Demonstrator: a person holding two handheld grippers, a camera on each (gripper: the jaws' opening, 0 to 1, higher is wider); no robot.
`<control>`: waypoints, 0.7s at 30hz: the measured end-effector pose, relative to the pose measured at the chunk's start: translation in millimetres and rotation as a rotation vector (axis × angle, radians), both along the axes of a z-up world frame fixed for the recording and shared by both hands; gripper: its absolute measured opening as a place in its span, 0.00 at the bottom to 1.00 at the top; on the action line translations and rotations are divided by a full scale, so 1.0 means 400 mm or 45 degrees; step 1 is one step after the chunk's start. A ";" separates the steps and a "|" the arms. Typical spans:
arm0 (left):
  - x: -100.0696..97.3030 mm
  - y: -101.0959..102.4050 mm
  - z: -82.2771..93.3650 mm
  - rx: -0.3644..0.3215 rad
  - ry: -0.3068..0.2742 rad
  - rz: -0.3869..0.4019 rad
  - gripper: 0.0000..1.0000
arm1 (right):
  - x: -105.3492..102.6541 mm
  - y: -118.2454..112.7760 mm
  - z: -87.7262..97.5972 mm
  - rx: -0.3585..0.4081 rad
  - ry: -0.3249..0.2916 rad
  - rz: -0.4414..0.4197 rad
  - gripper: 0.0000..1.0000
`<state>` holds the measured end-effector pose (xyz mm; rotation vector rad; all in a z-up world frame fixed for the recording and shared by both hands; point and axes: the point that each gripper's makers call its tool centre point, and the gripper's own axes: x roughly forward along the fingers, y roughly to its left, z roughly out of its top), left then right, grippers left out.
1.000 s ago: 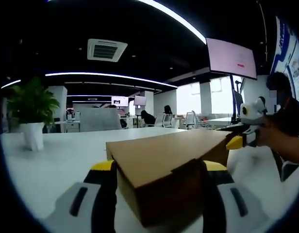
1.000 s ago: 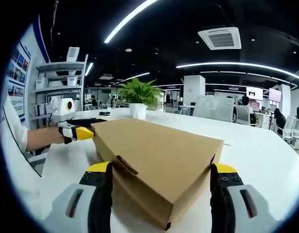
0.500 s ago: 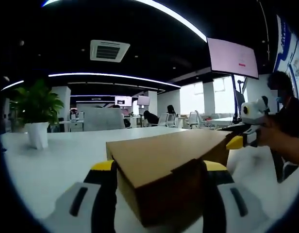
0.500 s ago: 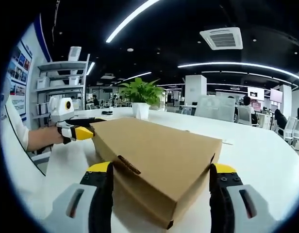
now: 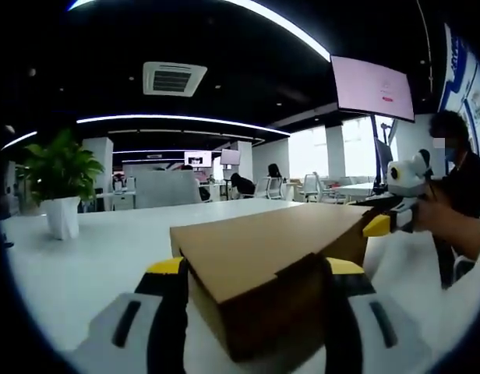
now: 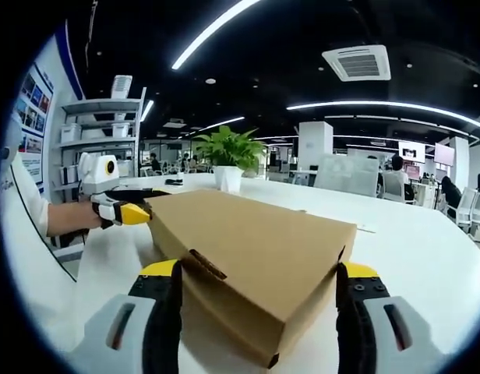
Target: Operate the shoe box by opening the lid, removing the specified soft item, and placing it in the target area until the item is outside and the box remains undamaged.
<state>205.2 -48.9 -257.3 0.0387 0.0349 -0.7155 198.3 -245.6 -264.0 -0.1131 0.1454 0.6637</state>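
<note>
Open-plan office under strip lights; white table (image 5: pixel 92 257) in the foreground. Left gripper view, left to right: potted plant (image 5: pixel 57 183) at 9 o'clock, standing on the table well apart from the box; left gripper (image 5: pixel 255 269) at 6 o'clock, jaws spread wide on either side of the near end of the shoe box (image 5: pixel 263 253), contact with the cardboard not discernible; lid closed, box flat on the table; right gripper (image 5: pixel 378 227) at 3 o'clock, yellow tip at the far corner. Right gripper view, left to right: sleeve (image 6: pixel 22 206) and left gripper at 9 o'clock, at the box's far-left corner; potted plant at 11 o'clock beyond the box; right gripper at 6 o'clock, jaws wide apart flanking the box's near end.
</note>
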 end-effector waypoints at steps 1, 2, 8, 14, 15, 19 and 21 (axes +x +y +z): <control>0.001 0.001 0.000 0.008 -0.004 -0.002 0.70 | -0.001 0.000 0.000 -0.001 0.001 0.000 0.83; 0.001 0.002 0.000 0.013 -0.005 -0.004 0.70 | -0.003 0.001 0.000 -0.003 0.004 0.000 0.83; -0.008 0.004 -0.001 0.021 -0.003 0.000 0.70 | -0.007 0.004 0.000 -0.015 0.013 -0.002 0.83; -0.013 0.007 0.000 0.018 -0.006 0.004 0.70 | -0.013 0.009 0.000 -0.010 0.004 0.004 0.83; -0.015 0.008 0.001 0.019 -0.005 0.005 0.70 | -0.015 0.010 0.000 -0.010 0.003 0.006 0.83; -0.025 0.011 -0.001 0.005 -0.017 0.018 0.70 | -0.018 0.012 -0.001 0.000 -0.006 0.017 0.83; -0.027 0.012 0.000 0.004 -0.024 0.019 0.70 | -0.019 0.014 -0.001 0.003 -0.010 0.020 0.83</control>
